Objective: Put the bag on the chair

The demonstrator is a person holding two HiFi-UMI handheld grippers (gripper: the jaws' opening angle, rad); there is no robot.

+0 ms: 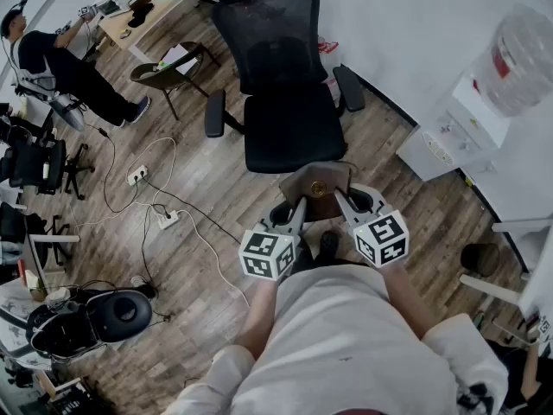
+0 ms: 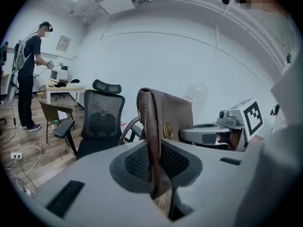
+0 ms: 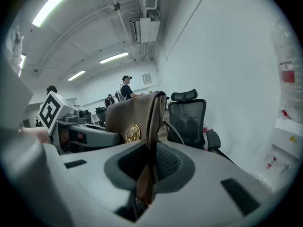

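A brown leather bag (image 1: pixel 318 182) with a round gold emblem hangs in the air between my two grippers, just in front of the black office chair (image 1: pixel 287 119). My left gripper (image 1: pixel 300 204) is shut on the bag's left edge (image 2: pixel 152 126); its pads clamp the leather flap. My right gripper (image 1: pixel 340 199) is shut on the bag's right edge (image 3: pixel 152 122). The chair's seat (image 1: pixel 294 132) is bare. In the left gripper view the chair (image 2: pixel 98 122) stands behind the bag; the chair (image 3: pixel 188 119) shows beyond the bag in the right gripper view too.
A brown wooden chair (image 1: pixel 168 74) and a desk (image 1: pixel 147 3) stand far left, where a person (image 1: pixel 60 63) works. Cables and power strips (image 1: pixel 151 199) lie on the wood floor. A water dispenser (image 1: pixel 484 102) stands at the right wall. A dark helmet-like object (image 1: pixel 108 316) sits lower left.
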